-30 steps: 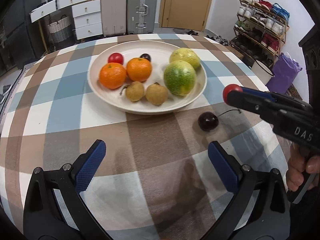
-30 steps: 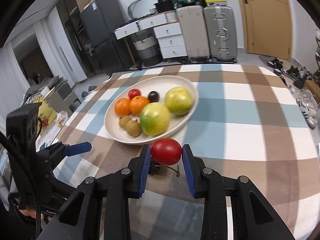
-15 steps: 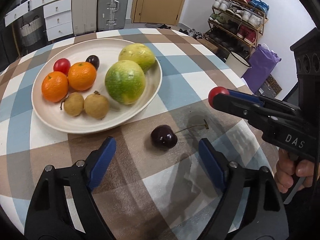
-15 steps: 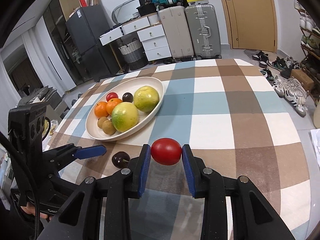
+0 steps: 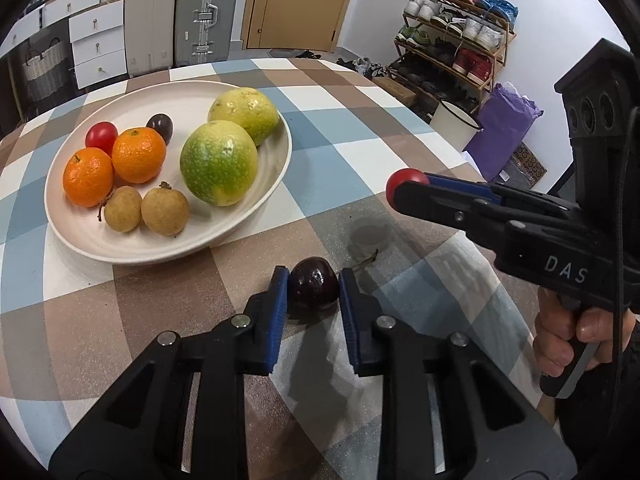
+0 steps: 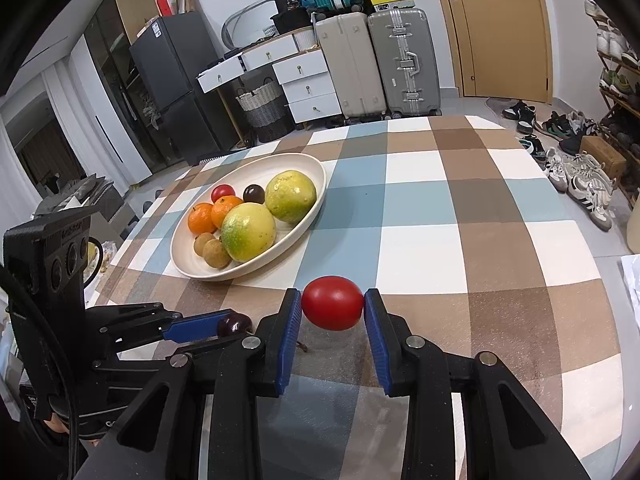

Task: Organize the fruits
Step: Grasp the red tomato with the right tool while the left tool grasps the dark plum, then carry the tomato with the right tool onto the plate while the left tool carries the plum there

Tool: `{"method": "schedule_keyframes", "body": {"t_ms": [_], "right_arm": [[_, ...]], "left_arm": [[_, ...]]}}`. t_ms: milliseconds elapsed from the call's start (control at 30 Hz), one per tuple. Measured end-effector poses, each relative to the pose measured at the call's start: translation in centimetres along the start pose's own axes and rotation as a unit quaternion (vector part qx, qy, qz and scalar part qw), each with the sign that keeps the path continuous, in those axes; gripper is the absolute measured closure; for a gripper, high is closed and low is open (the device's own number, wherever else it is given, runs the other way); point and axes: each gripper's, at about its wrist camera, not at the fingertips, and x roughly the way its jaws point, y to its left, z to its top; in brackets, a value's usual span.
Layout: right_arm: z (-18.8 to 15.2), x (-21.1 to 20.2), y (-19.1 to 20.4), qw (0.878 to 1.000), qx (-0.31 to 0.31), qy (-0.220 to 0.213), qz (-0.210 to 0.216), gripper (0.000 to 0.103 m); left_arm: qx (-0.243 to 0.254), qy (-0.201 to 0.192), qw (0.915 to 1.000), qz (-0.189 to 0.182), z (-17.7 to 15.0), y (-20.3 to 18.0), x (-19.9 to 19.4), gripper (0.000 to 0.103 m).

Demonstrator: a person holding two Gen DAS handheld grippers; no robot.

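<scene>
A dark cherry (image 5: 313, 285) lies on the checked tablecloth in front of the plate, its stem trailing to the right. My left gripper (image 5: 313, 286) is shut on it, both blue pads pressed against its sides; the right wrist view shows the same cherry (image 6: 233, 325) at the tip of the left gripper (image 6: 230, 326). My right gripper (image 6: 333, 304) is shut on a red cherry tomato (image 6: 333, 303) and holds it above the cloth. In the left wrist view that tomato (image 5: 406, 179) shows at the tip of the right gripper (image 5: 408, 188).
A cream plate (image 5: 256, 208) (image 6: 320, 184) holds two green-yellow fruits, two oranges, two longans, a cherry tomato and a dark fruit. A person's hand (image 5: 560, 344) grips the right tool's handle. Suitcases, drawers and a shoe rack stand beyond the table.
My left gripper moved forward to the cherry and shut on it from wide open. The right gripper drifted right with the tomato, then held still.
</scene>
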Motion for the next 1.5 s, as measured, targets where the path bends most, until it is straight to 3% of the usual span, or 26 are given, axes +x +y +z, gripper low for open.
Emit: {"method": "schedule_keyframes", "body": {"t_ms": [367,533,867,1500], "right_arm": [[0.8,-0.4,2.1,1.0,-0.02,-0.011,0.014,0.07],[1.5,-0.5,3.7,0.999,-0.035,-0.019,0.027,0.07],[3.5,-0.6,6.6,0.996,-0.067,-0.034,0.046,0.07],[7.8,1.4,7.9,0.993,-0.083,-0.052,0.062,0.07]], "left_arm": [[-0.021,-0.045,0.9985,0.024,0.2,1.9,-4.5,0.081],[-0.026,-0.069,0.9952,0.064,0.8,3.2,-7.0,0.081],[-0.042,-0.106,0.989,0.094,2.6,5.7,-10.4,0.081],[-0.063,-0.13,0.9813,0.127,6.3,9.6,-9.7,0.081]]}}
